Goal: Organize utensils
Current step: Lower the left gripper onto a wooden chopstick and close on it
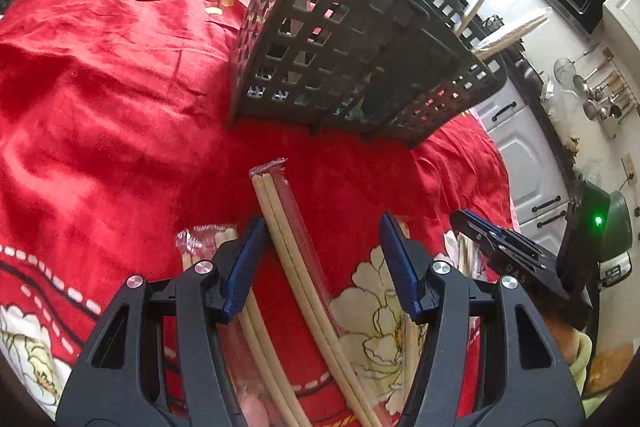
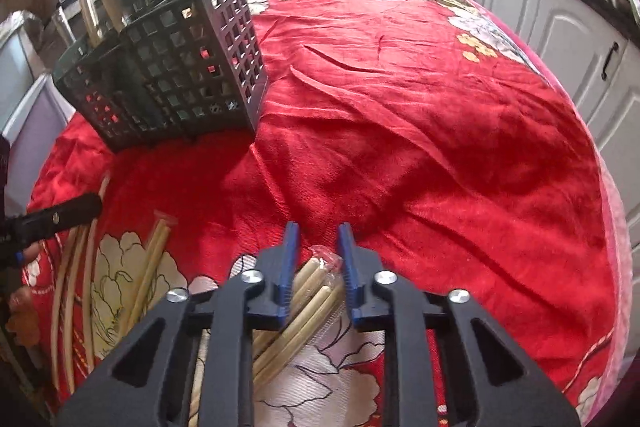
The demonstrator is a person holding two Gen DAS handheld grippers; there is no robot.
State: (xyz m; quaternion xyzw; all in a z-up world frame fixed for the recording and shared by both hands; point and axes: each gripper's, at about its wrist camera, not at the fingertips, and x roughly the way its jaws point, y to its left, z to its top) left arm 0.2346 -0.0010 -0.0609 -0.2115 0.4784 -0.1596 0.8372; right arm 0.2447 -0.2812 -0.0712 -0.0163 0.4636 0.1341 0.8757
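A red floral tablecloth [image 1: 120,75] covers the table, and on it stands a dark perforated plastic utensil basket [image 1: 344,51] that already has a few pale wooden sticks poking up from its far compartments. In front of the basket, several pairs of pale bamboo chopsticks in clear plastic sleeves [image 1: 288,247] lie loose on the cloth. The left gripper [image 1: 322,263] hovers over one pair with its blue-padded fingers [image 1: 244,267] spread wide on either side of it, holding nothing. The right gripper [image 2: 318,267] is poised above another sleeved pair [image 2: 304,299]; its jaws stand partly apart around the tips, and no grip is evident. The chopsticks are probably light and stiff, but the slick film wrapping could slide between the pads, and the thin pair may roll on the soft, wrinkled fabric. A hold across both sticks near mid-length, squeezing them side by side, would likely keep them from pivoting while they are tipped upright into a basket compartment.
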